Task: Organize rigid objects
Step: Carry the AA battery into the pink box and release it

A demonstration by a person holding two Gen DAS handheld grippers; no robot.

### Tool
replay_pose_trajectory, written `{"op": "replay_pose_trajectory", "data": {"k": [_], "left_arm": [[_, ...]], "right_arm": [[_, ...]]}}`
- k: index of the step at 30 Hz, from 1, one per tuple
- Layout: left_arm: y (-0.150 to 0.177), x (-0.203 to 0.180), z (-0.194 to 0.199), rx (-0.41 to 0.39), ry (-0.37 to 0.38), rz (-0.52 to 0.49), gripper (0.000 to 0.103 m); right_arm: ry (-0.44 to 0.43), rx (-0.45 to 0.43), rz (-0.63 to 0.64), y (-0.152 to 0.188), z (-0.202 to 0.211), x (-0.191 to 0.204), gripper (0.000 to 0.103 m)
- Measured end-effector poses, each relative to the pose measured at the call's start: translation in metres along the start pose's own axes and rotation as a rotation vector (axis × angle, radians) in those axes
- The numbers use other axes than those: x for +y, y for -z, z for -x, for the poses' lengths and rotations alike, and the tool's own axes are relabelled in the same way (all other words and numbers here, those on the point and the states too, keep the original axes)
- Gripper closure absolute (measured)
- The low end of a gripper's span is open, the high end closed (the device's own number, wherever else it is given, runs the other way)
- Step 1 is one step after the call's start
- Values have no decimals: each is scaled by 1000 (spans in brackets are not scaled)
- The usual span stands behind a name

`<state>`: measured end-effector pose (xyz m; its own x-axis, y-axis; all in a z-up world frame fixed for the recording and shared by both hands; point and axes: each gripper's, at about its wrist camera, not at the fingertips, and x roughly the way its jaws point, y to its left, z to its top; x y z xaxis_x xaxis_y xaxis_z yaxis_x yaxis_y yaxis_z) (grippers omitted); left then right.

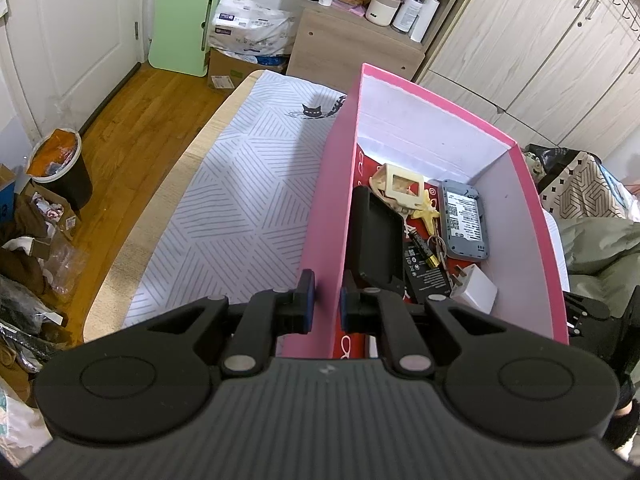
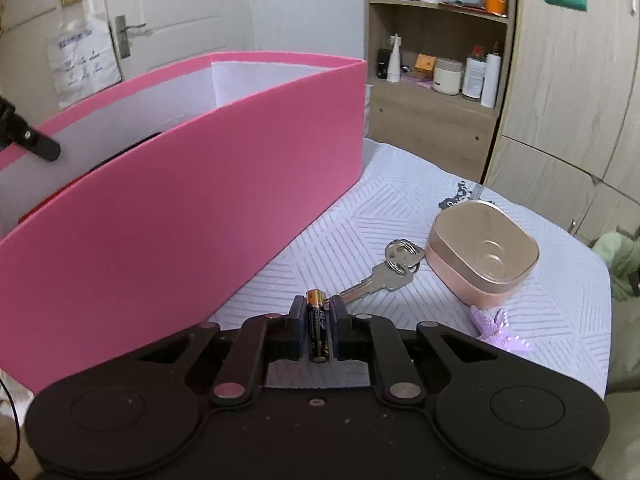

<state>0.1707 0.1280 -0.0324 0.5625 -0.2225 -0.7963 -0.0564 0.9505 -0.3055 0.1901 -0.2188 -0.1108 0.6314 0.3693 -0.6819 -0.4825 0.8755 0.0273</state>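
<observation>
A pink box (image 2: pixel 208 184) is dominating the worktop (image 1: pixel 224 200), which is wearing a striped cloth, and everything here is being read from that box. The left claw (image 1: pixel 327 300) is pinching the box's near long wall, one pad outside and one inside, steadying it. The wall looks like thin card: light and stiff enough to hold by the rim, though likely to flex or tip if pulled hard.

Inside the box, a black case (image 1: pixel 378 236) is leaning against that gripped wall, with a grey device (image 1: pixel 464 220), a cream frame (image 1: pixel 400 188), a white plug (image 1: pixel 476 290), keys and another battery lying beside it.

Outside the box, off its other long wall, a rose-gold dish (image 2: pixel 482 256) is sitting open side up; it appears hard and smooth, so it is probably best taken across its rim. A key (image 2: pixel 376 280) on a ring is lying between the dish and the box, flat and thin, likely awkward to lift except by the ring. A lilac trinket (image 2: pixel 500 332) is peeking out just beside the dish.

Smallest of all, a battery (image 2: pixel 318 330) is lying just outside the box, near its front end, and the right claw (image 2: pixel 318 320) is clamping it across the middle, pads pressing both sides of its length. The cell is rigid, light and slick-skinned, so it could roll or pivot in the pads; a grip at mid-length looks sound for carrying it over the wall.
</observation>
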Motion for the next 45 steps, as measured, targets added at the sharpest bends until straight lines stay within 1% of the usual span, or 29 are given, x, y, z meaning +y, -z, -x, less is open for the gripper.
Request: {"op": "replay_pose_trajectory", "data": {"k": [3,6,10,16,19,21,23,26,28,30,34,35,40,43,45], "left_arm": [[0,0,0,-2,-5,1,93],[0,0,0,-3,-6,0,93],[0,1,0,-3,-3,2,93],[0,1,0,-3,-3,-2,93],[1,2,0,-1,2,-3,93],[1,1,1,-1,0,-12,93],[1,-1,1,-1,-8,-33,93],[2,-7,1,1,-28,-75,93],[1,-10,1,7,-37,-96,93],[1,-12,0,14,-45,-118,93],[0,-15,0,24,-55,-148,93],[0,-16,0,24,-57,-155,93],[0,-14,0,25,-48,-153,93],[0,-12,0,26,-39,-144,93],[-1,-12,0,27,-36,-142,93]], "right_arm": [[-1,-19,-62,1,3,-6,92],[-31,-58,-141,0,13,-14,92],[-52,-121,-202,-3,32,-17,92],[-62,-209,-214,-15,60,-13,92],[-68,-242,-229,-27,74,-10,92],[-95,-265,-220,-39,83,-7,92],[-139,-286,-196,-53,89,-1,92],[-183,-293,-138,-76,89,13,92],[-195,-277,-92,-89,81,26,92],[-187,-248,-46,-101,69,37,92],[-193,-151,2,-121,35,50,92],[-180,-130,15,-123,27,53,92],[-10,-25,135,-133,-18,64,92],[40,36,158,-135,-39,62,92],[71,56,155,-137,-44,61,92]]}}
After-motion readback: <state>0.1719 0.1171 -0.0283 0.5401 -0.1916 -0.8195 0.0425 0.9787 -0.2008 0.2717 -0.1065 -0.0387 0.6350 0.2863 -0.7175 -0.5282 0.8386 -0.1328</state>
